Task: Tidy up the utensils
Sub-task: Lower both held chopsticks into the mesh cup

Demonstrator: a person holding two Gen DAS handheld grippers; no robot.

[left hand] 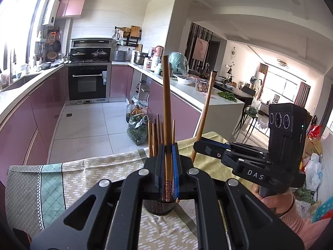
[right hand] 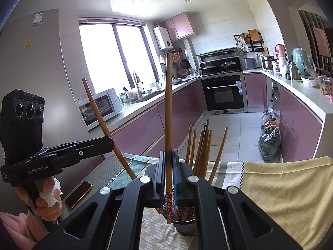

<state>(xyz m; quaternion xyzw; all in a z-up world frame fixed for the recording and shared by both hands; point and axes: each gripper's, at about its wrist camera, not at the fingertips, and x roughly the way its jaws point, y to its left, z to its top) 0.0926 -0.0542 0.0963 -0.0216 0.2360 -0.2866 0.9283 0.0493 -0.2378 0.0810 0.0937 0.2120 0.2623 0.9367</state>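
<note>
Holding one brown bamboo chopstick with a patterned red tip (left hand: 167, 112) upright in its clamped jaws, the left gripper (left hand: 168, 156) hangs right over the dark mesh utensil cup (right hand: 185, 227) on the table's patterned cloth (left hand: 87, 175). The right gripper (right hand: 168, 162) pinches a matching chopstick (right hand: 168, 112) too. Looks nearly done: most sticks (right hand: 203, 152) already stand in the cup, two left. The cup's mostly hidden behind the grippers.

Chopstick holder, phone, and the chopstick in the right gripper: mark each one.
Chopstick holder (right hand: 185, 226): right wrist view, dark mesh wall.
Phone (right hand: 78, 194): right wrist view, middle of its dark screen.
Chopstick in the right gripper (right hand: 168, 112): right wrist view, mid-shaft.
</note>
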